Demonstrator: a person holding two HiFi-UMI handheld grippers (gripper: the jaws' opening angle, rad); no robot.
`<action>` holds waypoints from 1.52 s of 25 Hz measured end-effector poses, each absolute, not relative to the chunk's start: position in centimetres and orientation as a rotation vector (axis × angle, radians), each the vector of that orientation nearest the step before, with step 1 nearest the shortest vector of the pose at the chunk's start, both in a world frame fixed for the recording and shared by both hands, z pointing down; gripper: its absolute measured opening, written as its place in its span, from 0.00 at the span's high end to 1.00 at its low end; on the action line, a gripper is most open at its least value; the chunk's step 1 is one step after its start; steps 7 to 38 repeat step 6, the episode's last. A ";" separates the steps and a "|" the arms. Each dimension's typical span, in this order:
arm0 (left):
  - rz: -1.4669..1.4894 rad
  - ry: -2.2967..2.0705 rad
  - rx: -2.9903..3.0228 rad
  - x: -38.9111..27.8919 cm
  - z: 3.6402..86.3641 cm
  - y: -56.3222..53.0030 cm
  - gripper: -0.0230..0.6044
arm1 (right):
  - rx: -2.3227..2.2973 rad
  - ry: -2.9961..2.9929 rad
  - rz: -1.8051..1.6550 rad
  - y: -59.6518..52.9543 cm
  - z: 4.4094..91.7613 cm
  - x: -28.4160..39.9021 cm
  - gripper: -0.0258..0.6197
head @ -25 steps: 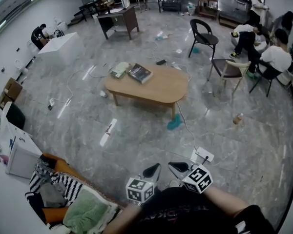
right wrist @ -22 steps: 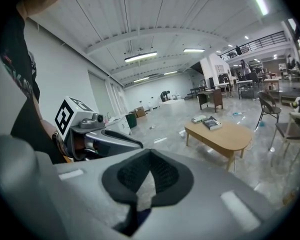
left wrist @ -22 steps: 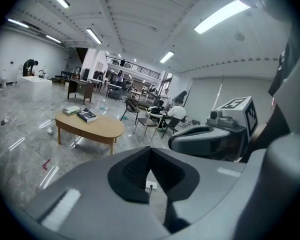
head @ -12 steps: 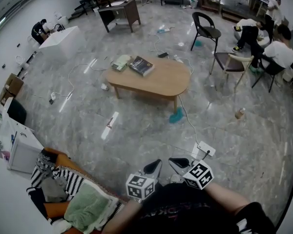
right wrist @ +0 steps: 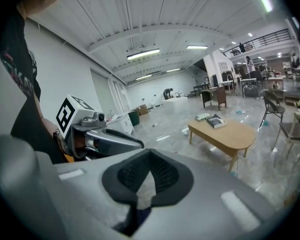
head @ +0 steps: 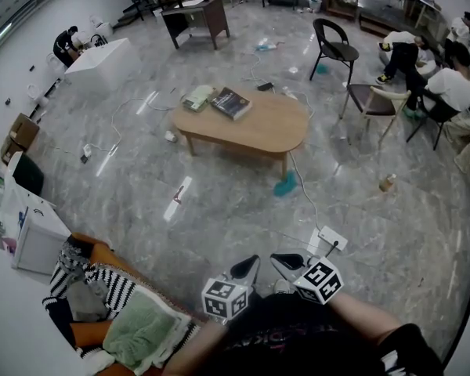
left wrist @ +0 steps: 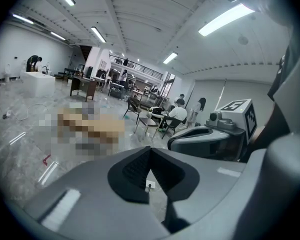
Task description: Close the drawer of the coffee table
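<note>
Separating coffee table (head: 270, 128) from left gripper (head: 248, 267), right gripper (head: 282, 262): wide floor (head: 235, 210).

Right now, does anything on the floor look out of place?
Yes: a cable trails loose from the power strip toward the table, a teal thing lies by its leg, and a bottle sits on open floor.

Head cam looks down from afar; cam on right gripper (head: 285, 262), low, shares far-off coffee table (head: 258, 128).
</note>
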State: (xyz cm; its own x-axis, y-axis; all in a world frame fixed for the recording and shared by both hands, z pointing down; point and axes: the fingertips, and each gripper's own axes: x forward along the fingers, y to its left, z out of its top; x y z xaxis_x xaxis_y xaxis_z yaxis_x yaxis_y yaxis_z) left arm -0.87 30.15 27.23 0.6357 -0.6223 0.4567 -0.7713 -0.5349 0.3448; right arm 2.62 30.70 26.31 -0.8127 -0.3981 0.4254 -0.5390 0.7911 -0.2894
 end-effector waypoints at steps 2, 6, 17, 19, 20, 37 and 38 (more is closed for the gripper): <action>0.379 -1.088 2.338 -1.0 27.2 30.1 0.96 | 0.714 -2.636 0.575 30.7 26.3 2.5 0.96; 0.381 -1.086 2.347 -0.9 27.0 30.4 0.96 | 0.715 -2.634 0.581 31.0 26.5 2.5 0.96; 0.381 -1.086 2.347 -0.9 27.0 30.4 0.96 | 0.715 -2.634 0.581 31.0 26.5 2.5 0.96; 0.381 -1.086 2.347 -0.9 27.0 30.4 0.96 | 0.715 -2.634 0.581 31.0 26.5 2.5 0.96; 0.381 -1.086 2.347 -0.9 27.0 30.4 0.96 | 0.715 -2.634 0.581 31.0 26.5 2.5 0.96; 0.381 -1.086 2.347 -0.9 27.0 30.4 0.96 | 0.715 -2.634 0.581 31.0 26.5 2.5 0.96; 0.381 -1.086 2.347 -0.9 27.0 30.4 0.96 | 0.715 -2.634 0.581 31.0 26.5 2.5 0.96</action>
